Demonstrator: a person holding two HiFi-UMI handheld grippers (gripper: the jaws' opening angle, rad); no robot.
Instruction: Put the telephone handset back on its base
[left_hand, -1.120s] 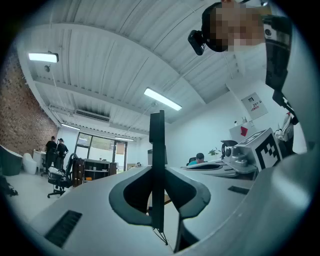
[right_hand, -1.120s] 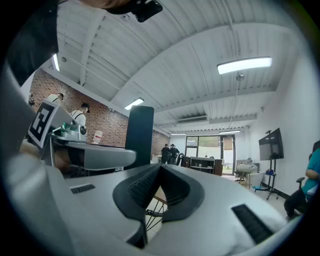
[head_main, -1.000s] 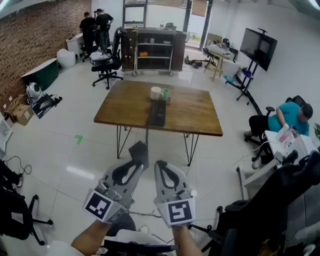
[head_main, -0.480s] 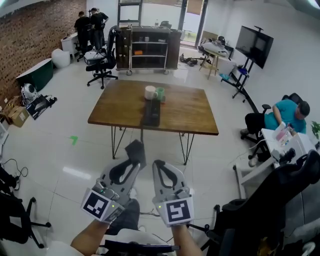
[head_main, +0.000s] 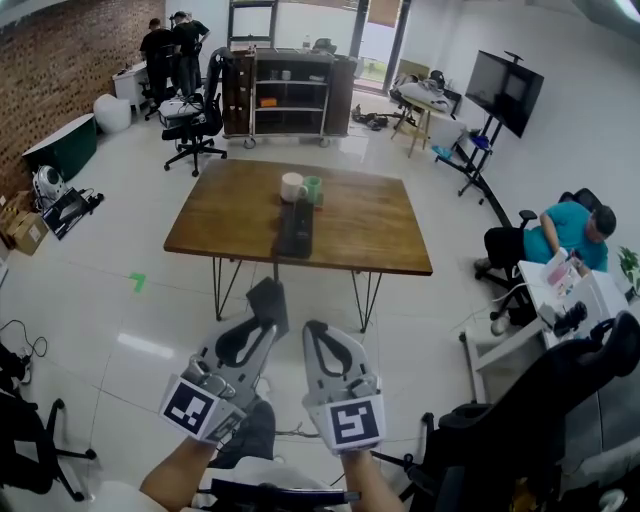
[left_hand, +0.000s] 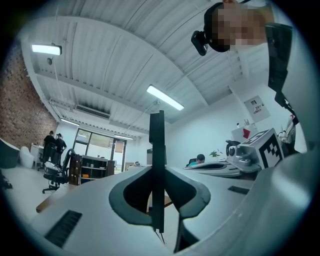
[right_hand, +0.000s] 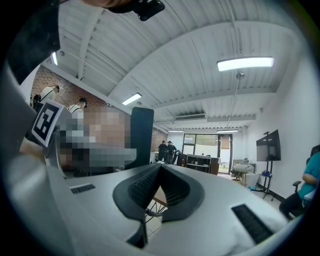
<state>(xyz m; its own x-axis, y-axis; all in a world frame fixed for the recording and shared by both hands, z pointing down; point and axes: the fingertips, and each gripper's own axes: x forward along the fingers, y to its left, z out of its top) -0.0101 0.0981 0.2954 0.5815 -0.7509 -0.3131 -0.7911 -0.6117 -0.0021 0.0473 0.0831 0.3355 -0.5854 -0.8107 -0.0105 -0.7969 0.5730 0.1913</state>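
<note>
The telephone (head_main: 295, 228) is a long dark shape lying on the wooden table (head_main: 370, 225) far ahead; I cannot tell handset from base at this distance. Both grippers hang low in front of me, well short of the table. My left gripper (head_main: 266, 322) is shut on a thin dark flat panel (head_main: 268, 302), which stands edge-on between the jaws (left_hand: 157, 165) in the left gripper view. My right gripper (head_main: 312, 330) is beside it, jaws shut with nothing between them (right_hand: 160, 167). The same panel (right_hand: 142, 134) shows at the left of the right gripper view.
A white mug (head_main: 291, 187) and a green mug (head_main: 312, 190) stand just behind the telephone. A seated person (head_main: 560, 235) works at a desk on the right. Office chairs (head_main: 190, 125), a shelf cart (head_main: 285, 95) and standing people are at the back.
The table has drawn slightly nearer and drifted left in the head view. Both grippers keep their pose, and the left still holds the dark panel.
</note>
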